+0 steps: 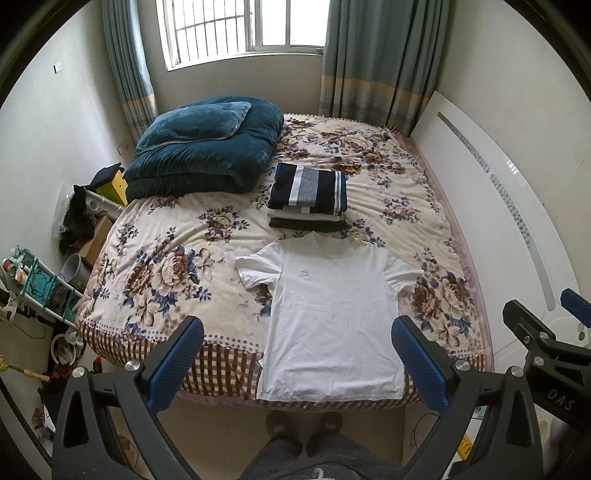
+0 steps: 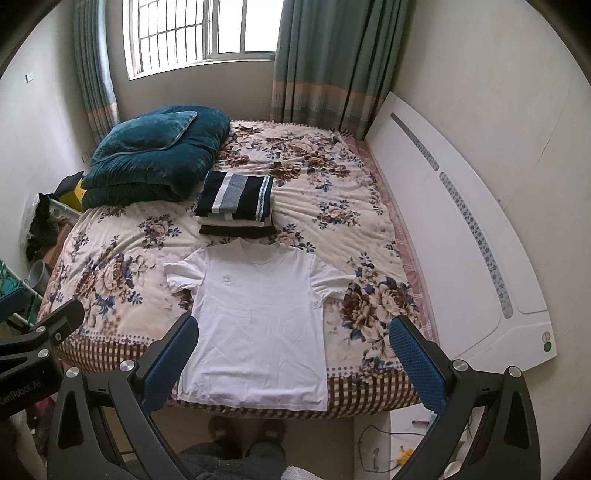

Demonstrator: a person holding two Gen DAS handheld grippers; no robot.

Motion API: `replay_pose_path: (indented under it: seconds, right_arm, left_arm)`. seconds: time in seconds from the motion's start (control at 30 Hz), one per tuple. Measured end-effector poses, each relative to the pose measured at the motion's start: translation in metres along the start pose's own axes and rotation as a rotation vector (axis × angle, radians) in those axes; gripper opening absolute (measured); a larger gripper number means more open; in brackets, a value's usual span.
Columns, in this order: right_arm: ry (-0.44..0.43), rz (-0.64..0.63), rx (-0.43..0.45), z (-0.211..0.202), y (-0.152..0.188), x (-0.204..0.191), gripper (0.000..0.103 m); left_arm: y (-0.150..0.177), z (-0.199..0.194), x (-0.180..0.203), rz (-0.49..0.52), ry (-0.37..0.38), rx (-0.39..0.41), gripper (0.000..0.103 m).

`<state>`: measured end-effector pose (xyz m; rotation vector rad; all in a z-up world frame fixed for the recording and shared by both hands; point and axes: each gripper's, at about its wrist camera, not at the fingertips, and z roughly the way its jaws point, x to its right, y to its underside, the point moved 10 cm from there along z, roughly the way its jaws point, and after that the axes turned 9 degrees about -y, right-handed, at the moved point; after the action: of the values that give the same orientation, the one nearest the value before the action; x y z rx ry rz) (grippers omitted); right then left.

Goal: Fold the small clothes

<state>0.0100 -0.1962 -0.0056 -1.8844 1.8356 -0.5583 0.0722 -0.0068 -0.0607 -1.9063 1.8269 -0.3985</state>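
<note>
A: Where does the left wrist view look from?

B: From above the foot edge of the bed point(image 1: 177, 236), tilted down and forward toward the window point(image 1: 243, 29) at the top of the frame. Its own jaws fill the lower corners.

A: And the right wrist view?

B: Much the same height and heading, shifted sideways: the white t-shirt point(image 2: 255, 325) sits left of centre there, while in the left view the shirt point(image 1: 332, 325) sits right of centre.

A: What do they share?

B: Nearly the whole bed, the window, the headboard point(image 2: 461, 229) along the right, and the person's feet at the bottom. Neither is close to the bedding.
</note>
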Motion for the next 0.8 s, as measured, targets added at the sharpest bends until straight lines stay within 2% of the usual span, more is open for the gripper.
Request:
replay_pose_path:
  seconds: [0.5, 0.8]
  right_arm:
    - [0.001, -0.001, 0.004, -0.002, 0.000, -0.004, 0.103]
    - [0.020, 0.046, -0.010, 0.004, -0.007, 0.000, 0.103]
  left_arm:
    - [0.000, -0.001, 0.000, -0.002, 0.005, 0.007, 0.103]
    - [-0.019, 0.008, 0.002, 0.001, -0.008, 0.022, 0.103]
